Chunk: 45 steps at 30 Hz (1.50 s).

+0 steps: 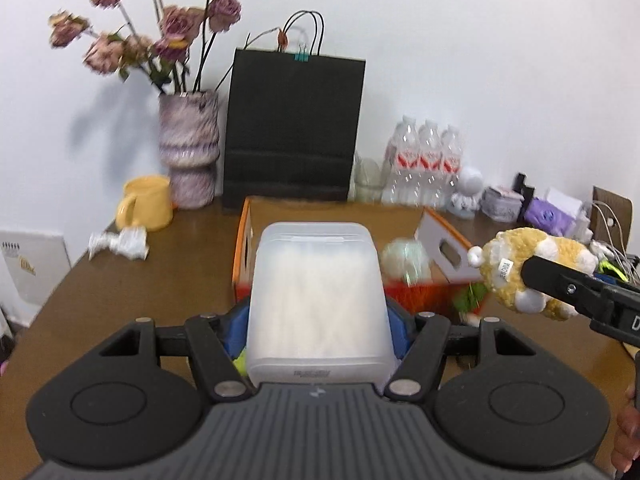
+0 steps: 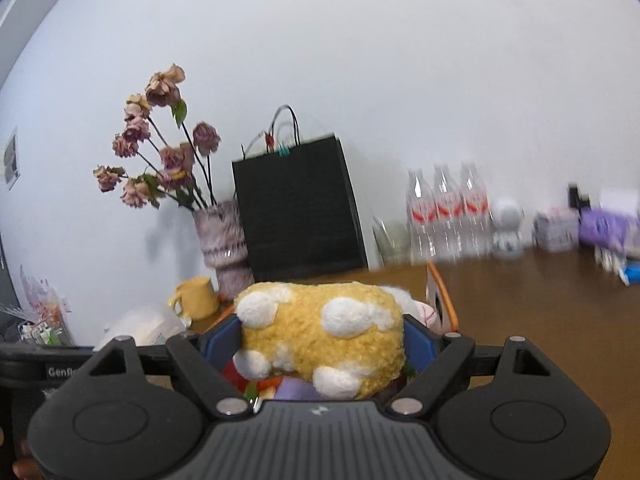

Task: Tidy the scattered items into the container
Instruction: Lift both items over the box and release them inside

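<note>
Over the brown desk [image 1: 132, 280] we hold a frosted plastic tub [image 1: 316, 300] clamped in our left hand-held gripper [image 1: 318, 320], a yellow plush toy [image 2: 320, 336] gripped in our right hand-held gripper [image 2: 320, 344], above the orange box [image 1: 240, 256].

A small white sewn-in tag [image 1: 505, 269] on the yellow-and-white plush toy [image 1: 532, 276] is showing dark letters that look like "MINISO", too blurred to be sure. The black body of the left tool [image 2: 60, 371], seen from the right wrist, is bearing white letters "GenRo", cut off by the frame in front. Grey print on the translucent white plastic box [image 1: 316, 373] is staying unreadable, as are the red labels on the clear water bottles [image 1: 428, 160].
</note>
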Available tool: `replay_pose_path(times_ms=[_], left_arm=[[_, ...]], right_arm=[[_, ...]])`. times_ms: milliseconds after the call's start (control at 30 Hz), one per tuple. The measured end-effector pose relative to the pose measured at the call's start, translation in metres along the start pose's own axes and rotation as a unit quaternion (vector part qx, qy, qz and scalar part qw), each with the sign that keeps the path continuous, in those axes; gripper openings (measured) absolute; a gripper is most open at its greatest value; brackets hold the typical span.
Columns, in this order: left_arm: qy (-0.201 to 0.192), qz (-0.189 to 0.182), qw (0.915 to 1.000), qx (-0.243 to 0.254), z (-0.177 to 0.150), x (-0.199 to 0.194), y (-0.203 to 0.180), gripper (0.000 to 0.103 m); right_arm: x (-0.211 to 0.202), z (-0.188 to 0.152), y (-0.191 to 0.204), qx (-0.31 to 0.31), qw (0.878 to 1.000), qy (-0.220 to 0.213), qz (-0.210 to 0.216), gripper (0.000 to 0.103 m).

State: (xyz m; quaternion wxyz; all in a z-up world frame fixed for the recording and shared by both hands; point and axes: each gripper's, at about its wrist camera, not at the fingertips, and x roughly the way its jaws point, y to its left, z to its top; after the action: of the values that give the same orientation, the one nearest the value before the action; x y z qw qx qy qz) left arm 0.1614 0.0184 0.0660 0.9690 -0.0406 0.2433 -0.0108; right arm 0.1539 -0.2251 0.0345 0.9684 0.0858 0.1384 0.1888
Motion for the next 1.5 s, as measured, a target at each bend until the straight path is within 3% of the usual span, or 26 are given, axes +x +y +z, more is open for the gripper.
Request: replay_pose_path(times_ms=[133, 367, 600, 800, 967, 1133, 1233, 1367, 1500], left_arm=[[0.017, 0.012, 0.9998, -0.004, 0.038, 0.047, -0.002, 0.067], [0.097, 0.042, 0.9944, -0.002, 0.076, 0.156, -0.001, 0.067], [0.186, 0.064, 0.9803, -0.019, 0.069, 0.246, 0.01, 0.067], [0.228, 0.067, 0.9714, 0.001, 0.059, 0.276, 0.008, 0.068], [0.214, 0.07, 0.9743, 0.004, 0.062, 0.271, 0.007, 0.081], [0.175, 0.062, 0.9826, 0.003, 0.074, 0.243, 0.01, 0.094], [0.13, 0.045, 0.9905, 0.001, 0.078, 0.206, 0.015, 0.103], [0.077, 0.021, 0.9968, -0.003, 0.068, 0.144, 0.027, 0.103], [0.05, 0.011, 0.9987, -0.001, 0.042, 0.09, 0.041, 0.103]], right_arm=[[0.049, 0.034, -0.003, -0.02, 1.0, 0.006, 0.001, 0.083], [0.171, 0.061, -0.023, -0.027, 0.996, 0.088, -0.02, 0.083], [0.264, 0.043, -0.041, -0.036, 0.98, 0.189, -0.047, 0.083], [0.288, 0.035, -0.045, -0.054, 0.975, 0.211, -0.046, 0.083], [0.294, 0.036, -0.043, -0.058, 0.966, 0.249, -0.034, 0.084], [0.276, 0.042, -0.042, -0.052, 0.97, 0.235, -0.029, 0.089], [0.247, 0.052, -0.043, -0.053, 0.976, 0.211, -0.02, 0.091], [0.187, 0.061, -0.045, -0.076, 0.983, 0.167, -0.001, 0.093], [0.125, 0.055, -0.047, -0.103, 0.985, 0.135, -0.001, 0.103]])
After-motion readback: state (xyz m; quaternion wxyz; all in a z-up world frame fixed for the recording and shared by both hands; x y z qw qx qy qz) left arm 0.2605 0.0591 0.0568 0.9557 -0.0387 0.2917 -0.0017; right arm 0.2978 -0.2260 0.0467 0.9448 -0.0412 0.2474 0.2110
